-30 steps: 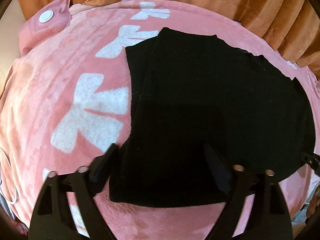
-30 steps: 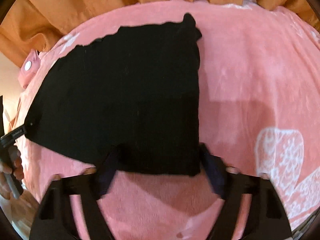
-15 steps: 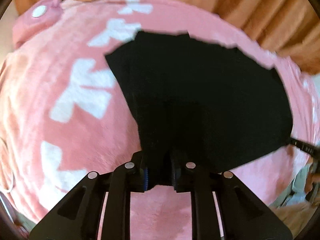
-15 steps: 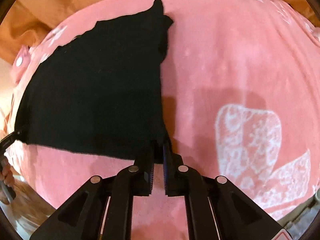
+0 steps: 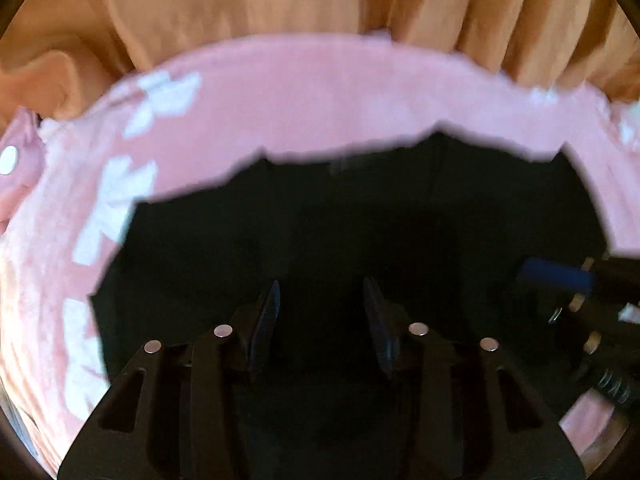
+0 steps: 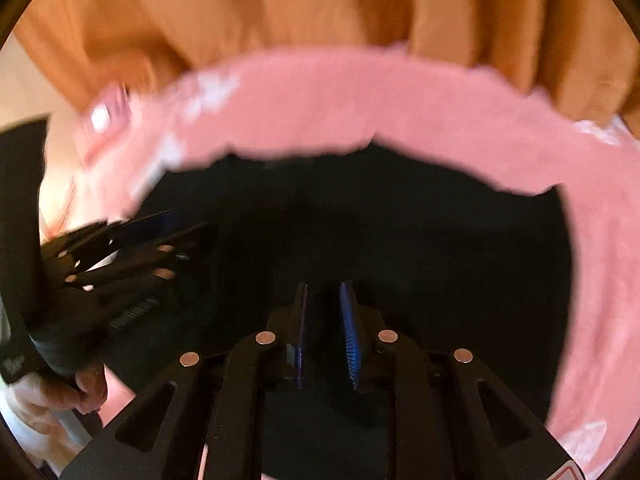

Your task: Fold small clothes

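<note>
Both hand-held grippers have let go: left hand-held gripper [image 5: 320,300] wide, right hand-held gripper [image 6: 325,304] narrowly parted, above black garment [image 5: 400,216].

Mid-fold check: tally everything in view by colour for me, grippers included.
Black: 3, the garment, the left gripper and the right gripper
Pink: 1, the blanket with white prints
Orange: 1, the curtain
Total: 5
</note>
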The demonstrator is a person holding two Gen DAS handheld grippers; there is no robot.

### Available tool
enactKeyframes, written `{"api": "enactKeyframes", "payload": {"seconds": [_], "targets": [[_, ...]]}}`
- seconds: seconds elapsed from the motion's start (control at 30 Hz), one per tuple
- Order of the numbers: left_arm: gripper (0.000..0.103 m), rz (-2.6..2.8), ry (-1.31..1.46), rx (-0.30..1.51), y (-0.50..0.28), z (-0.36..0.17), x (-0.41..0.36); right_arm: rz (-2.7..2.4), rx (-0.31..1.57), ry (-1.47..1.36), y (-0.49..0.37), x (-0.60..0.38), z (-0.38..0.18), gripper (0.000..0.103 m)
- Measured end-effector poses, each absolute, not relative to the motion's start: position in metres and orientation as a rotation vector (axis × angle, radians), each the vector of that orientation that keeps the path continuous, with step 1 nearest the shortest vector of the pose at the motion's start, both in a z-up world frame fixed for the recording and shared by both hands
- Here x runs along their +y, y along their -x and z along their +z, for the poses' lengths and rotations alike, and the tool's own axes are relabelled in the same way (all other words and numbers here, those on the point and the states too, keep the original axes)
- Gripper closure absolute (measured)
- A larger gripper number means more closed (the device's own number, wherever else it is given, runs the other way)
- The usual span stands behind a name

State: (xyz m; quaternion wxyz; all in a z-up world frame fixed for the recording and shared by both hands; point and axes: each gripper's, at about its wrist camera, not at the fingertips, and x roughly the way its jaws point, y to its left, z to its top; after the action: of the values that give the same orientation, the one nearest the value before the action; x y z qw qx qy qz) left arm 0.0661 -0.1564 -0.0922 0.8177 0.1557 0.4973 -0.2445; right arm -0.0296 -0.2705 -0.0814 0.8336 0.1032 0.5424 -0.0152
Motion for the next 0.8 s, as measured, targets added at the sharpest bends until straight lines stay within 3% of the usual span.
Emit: {"api": "enactKeyframes", "payload": {"seconds": [0.1,0.13,0.2,0.33,0.43,0.47,0.5,0.53,0.8], "targets": [[0.060,-0.516,-0.347,1.052,-0.069,-0.084,-0.143,-0.205,1.146,-0.328,0.046,-0.326,-0.079,0.099],[0.060,-0.501,-0.329,1.055,-0.072,-0.084,-0.136,-0.274,1.126,-0.334,0.053,-0.338,-0.074,0.089],[0.058,-0.490,-0.314,1.065,-0.075,-0.091,-0.132,-0.228,1.099,-0.363,0.057,-0.334,-0.065,0.085],[0.058,-0.462,-0.373,1.032,-0.065,-0.090,-0.143,-0.138,1.178,-0.138,0.053,-0.285,-0.081,0.095],[0.057,-0.462,-0.353,1.036,-0.063,-0.090,-0.140,-0.232,1.154,-0.320,0.064,-0.326,-0.076,0.100],[0.057,-0.460,-0.347,1.038,-0.065,-0.090,-0.138,-0.292,1.137,-0.324,0.074,-0.336,-0.070,0.098],[0.057,-0.457,-0.345,1.038,-0.061,-0.088,-0.132,-0.327,1.112,-0.329,0.080,-0.340,-0.061,0.086],[0.057,-0.454,-0.349,1.036,-0.060,-0.088,-0.133,-0.310,1.091,-0.346,0.086,-0.338,-0.053,0.084],[0.058,-0.442,-0.354,1.045,-0.055,-0.087,-0.133,-0.242,1.195,-0.225,0.095,-0.301,-0.074,0.081]]}}
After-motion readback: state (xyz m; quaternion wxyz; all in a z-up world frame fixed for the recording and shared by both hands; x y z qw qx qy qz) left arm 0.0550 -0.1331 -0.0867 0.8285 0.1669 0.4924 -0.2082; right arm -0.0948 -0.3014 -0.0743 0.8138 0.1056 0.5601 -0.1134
